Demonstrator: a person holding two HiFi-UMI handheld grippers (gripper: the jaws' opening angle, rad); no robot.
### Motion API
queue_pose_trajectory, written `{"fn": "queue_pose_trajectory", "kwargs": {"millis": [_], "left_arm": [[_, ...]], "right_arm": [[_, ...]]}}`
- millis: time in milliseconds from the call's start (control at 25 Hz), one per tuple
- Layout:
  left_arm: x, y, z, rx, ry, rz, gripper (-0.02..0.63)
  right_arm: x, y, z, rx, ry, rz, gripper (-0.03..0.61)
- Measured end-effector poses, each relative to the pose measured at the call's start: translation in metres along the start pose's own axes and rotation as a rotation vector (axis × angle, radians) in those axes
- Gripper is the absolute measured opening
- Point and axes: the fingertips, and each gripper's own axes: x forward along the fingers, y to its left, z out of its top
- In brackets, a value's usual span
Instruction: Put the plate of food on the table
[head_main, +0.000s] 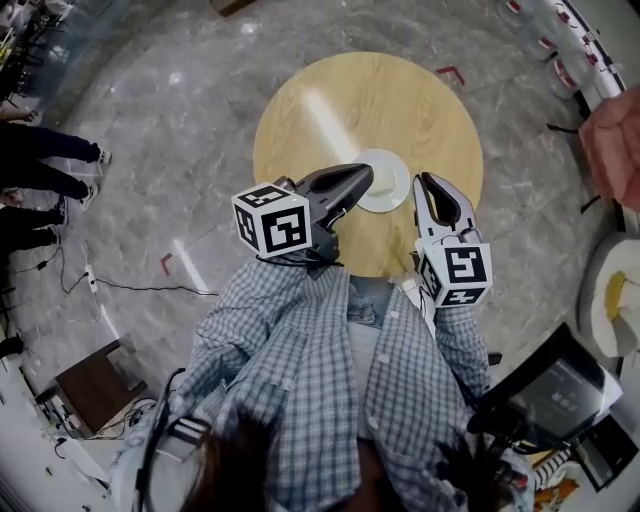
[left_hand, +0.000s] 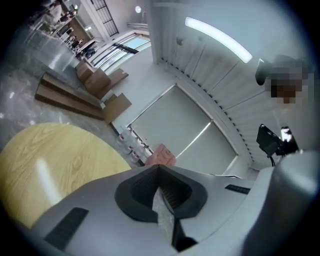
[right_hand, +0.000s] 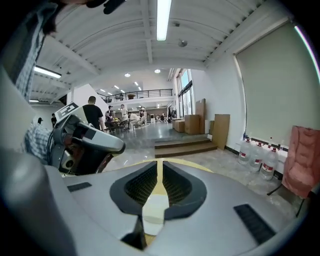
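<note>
Left tongs (head_main: 362, 178), right tongs (head_main: 428, 183) both closed, empty; white plate (head_main: 390, 188) on round desk (head_main: 300, 110). Best: withdraw straight, no nudging plate.

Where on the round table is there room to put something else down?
The table is bare beyond the white plate, out to its far rim and both sides. The near edge is crowded: plate, left claw, right claw.
</note>
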Motion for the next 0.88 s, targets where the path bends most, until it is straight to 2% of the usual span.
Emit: {"fn": "queue_pose_trajectory", "kwargs": {"millis": [80,200,400,480,880], "left_arm": [[0.001,-0.011,0.003,0.037,-0.009,-0.004,0.008],[0.002,-0.019,0.012,0.05,-0.027,-0.018,0.008],[0.002,-0.029,0.027,0.162,-0.016,0.015,0.008],[0.0,-0.029,0.033,0.191,-0.021,0.028,0.008],[-0.005,-0.026,0.038,0.16,-0.043,0.033,0.008]], "right_arm": [[-0.01,-0.006,0.009,0.004,-0.03,-0.018,0.041],[-0.016,-0.014,0.028,-0.011,-0.088,-0.055,0.025],[-0.02,-0.022,0.052,0.08,-0.166,-0.06,0.014],[-0.019,-0.024,0.057,0.085,-0.18,-0.065,0.008],[-0.018,-0.024,0.056,0.087,-0.168,-0.067,0.008]]}}
